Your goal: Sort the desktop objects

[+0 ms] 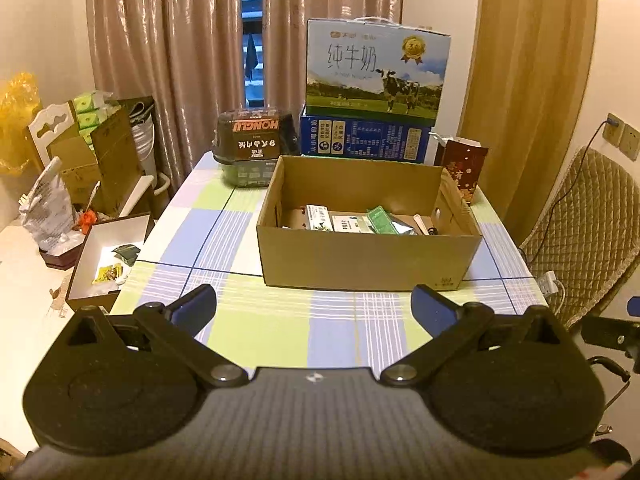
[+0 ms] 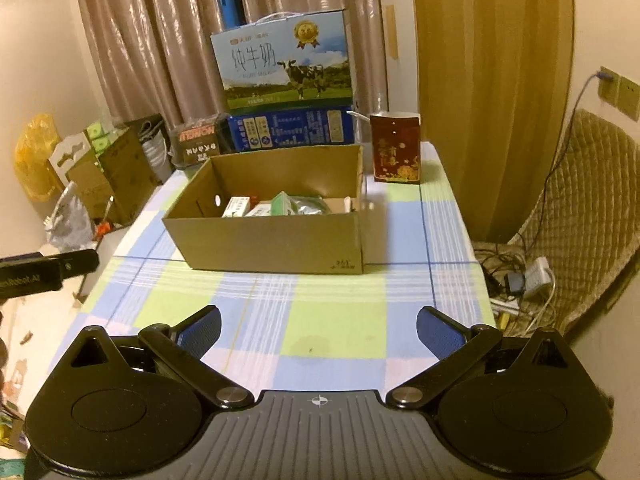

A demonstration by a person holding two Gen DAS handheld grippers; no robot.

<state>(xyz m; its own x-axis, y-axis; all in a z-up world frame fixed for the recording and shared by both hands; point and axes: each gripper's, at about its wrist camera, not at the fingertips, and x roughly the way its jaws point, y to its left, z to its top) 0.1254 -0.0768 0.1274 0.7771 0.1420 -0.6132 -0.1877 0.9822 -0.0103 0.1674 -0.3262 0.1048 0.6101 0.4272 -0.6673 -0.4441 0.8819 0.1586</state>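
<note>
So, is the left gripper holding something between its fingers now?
No, the left gripper is open and only the checked tablecloth shows between its fingers.

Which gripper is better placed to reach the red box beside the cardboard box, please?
Probably the right gripper: the red box stands at the right end of the cardboard box. Both grippers are open and empty.

We're in a lived-in home room: shiny curtains (image 1: 168, 40) straight ahead of the tongs, a checked tablecloth (image 2: 320, 320) below them, a quilted chair (image 2: 580, 200) off right, milk cartons (image 1: 376, 68) stacked beyond (groceries, clearly), household clutter left.
</note>
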